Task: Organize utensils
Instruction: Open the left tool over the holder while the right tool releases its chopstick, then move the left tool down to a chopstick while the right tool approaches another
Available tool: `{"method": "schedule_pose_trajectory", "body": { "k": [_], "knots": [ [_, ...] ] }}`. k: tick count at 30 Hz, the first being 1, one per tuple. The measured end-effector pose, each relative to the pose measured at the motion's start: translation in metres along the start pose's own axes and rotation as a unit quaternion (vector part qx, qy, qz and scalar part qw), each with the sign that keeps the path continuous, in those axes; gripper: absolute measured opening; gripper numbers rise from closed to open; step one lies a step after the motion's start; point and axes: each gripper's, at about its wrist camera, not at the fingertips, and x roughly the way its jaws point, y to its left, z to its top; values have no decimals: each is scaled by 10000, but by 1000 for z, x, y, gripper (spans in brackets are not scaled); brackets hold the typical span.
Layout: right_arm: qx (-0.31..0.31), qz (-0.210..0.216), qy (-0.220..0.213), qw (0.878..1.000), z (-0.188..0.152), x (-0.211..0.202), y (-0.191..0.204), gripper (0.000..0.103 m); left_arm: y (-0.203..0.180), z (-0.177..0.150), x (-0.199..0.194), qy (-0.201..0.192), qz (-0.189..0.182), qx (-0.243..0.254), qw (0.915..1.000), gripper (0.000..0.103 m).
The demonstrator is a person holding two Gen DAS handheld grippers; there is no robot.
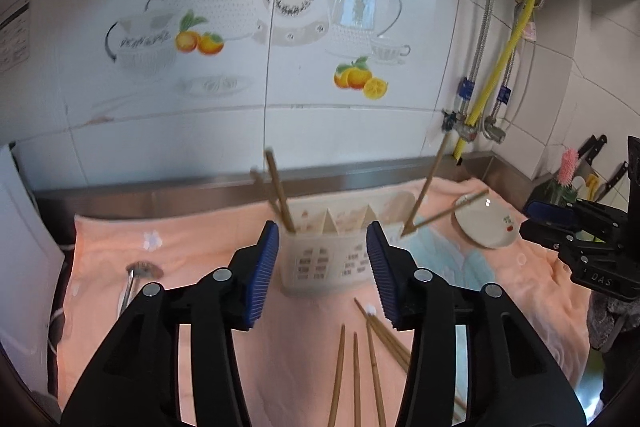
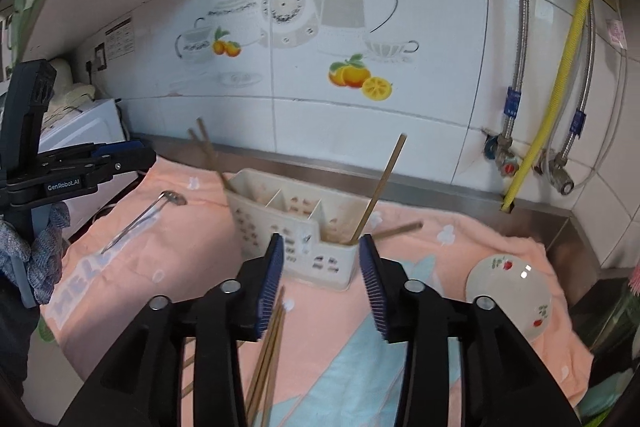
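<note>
A white slotted utensil caddy (image 1: 332, 255) (image 2: 296, 227) stands on the pink towel. Two chopsticks (image 1: 280, 193) (image 2: 210, 153) lean out of its left compartment, and one chopstick (image 1: 426, 189) (image 2: 380, 187) leans out of its right compartment. Another chopstick (image 1: 452, 209) (image 2: 398, 229) lies from the caddy's right end toward the plate. My left gripper (image 1: 323, 273) is open just in front of the caddy, nothing between its blue pads. My right gripper (image 2: 321, 285) is open in front of the caddy's right end, also empty. Several loose chopsticks (image 1: 360, 367) (image 2: 268, 355) lie on the towel below the grippers.
A metal spoon (image 1: 134, 281) (image 2: 140, 221) lies on the towel at the left. A small white plate (image 1: 486, 223) (image 2: 510, 293) sits at the right. A knife block (image 1: 568, 183) stands at the far right corner. The tiled wall, steel ledge and pipes (image 2: 548, 99) close off the back.
</note>
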Motion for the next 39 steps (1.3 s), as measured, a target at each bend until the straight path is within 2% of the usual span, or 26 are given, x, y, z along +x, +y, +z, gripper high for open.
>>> {"method": "schedule_pose_trajectory", "body": {
  "k": [8, 13, 28, 39],
  "knots": [
    [-68, 144, 92, 9998, -50, -7, 24, 44, 5, -53, -7, 222, 128, -12, 9997, 58],
    [-9, 217, 256, 9994, -84, -3, 33, 44, 13, -84, -9, 401, 115, -90, 9991, 58],
    [259, 239, 713, 9968, -157, 12, 42, 43, 20, -146, -19, 790, 199, -116, 9966, 62],
    [334, 191, 1125, 9929, -193, 35, 47, 30, 23, -180, -13, 1125, 186, -182, 9933, 62]
  ]
}}
